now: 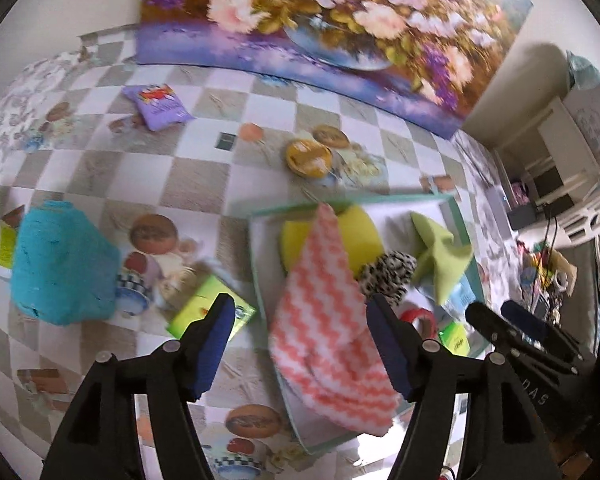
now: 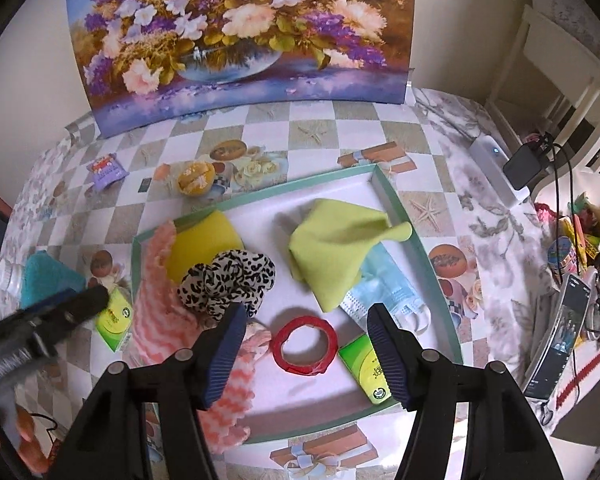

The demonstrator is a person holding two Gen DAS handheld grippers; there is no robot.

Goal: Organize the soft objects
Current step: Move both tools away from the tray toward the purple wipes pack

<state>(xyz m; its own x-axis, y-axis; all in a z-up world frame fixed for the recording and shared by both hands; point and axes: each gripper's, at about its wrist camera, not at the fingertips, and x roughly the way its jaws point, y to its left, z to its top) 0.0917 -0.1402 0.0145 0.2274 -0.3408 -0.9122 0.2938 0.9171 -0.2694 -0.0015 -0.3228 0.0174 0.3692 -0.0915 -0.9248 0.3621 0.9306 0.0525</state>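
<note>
Hovering left gripper (image 1: 300, 316): jaws apart, nothing clamped.
Right gripper (image 2: 306, 326): jaws apart, empty.
Pink-and-white cloth (image 2: 152, 320): draped over the green-rimmed tray's (image 2: 404, 216) left edge.
Inside tray: yellow sponge (image 2: 196, 250), spotted scrunchie (image 2: 228, 280), lime cloth (image 2: 332, 252), blue mask (image 2: 388, 292).
Teal cloth (image 1: 60, 264): on tablecloth, outside tray.

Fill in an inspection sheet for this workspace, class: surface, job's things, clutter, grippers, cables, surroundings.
Surface: checked tablecloth; green-rimmed tray on it.
Job's things: in the tray, pink cloth draped over its left rim, yellow sponge, scrunchie, green cloth, mask. Teal cloth outside, on the table.
Clutter: tape roll, green packet, purple packet.
Grippers: left gripper open, empty; right gripper open, empty.
Cables: black cable at right.
Surroundings: flower painting, white chair.
</note>
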